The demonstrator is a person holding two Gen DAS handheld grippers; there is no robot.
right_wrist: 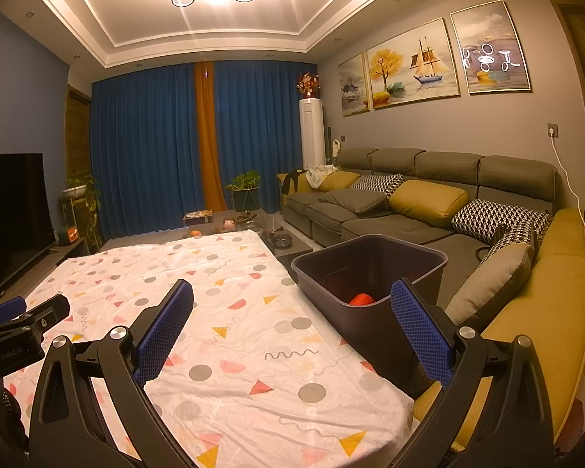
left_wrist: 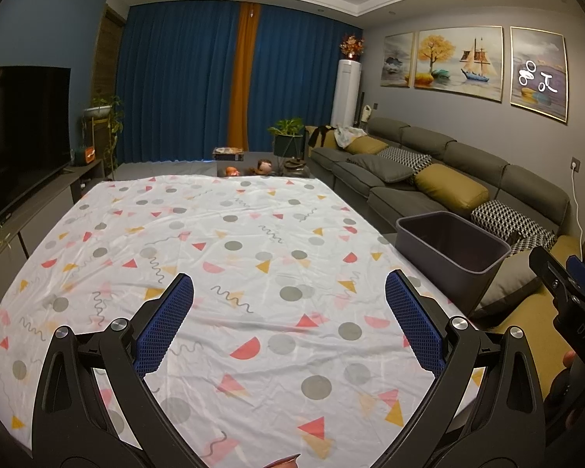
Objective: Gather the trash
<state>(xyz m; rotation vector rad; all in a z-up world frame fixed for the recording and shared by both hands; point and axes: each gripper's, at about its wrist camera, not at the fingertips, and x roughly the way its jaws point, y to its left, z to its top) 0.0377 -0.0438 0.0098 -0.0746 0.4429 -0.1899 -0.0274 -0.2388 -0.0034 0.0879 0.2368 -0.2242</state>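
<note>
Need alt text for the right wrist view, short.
The open right gripper hovers over a table under a patterned cloth, jaws empty. A dark bin at the table's right edge holds something orange-red; sofa behind it.

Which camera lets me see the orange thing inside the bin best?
The right wrist view. It looks down into the dark bin, so the orange thing shows at the bottom. The left wrist view sees the bin from the side; its inside looks dark and the orange thing is hidden.
</note>
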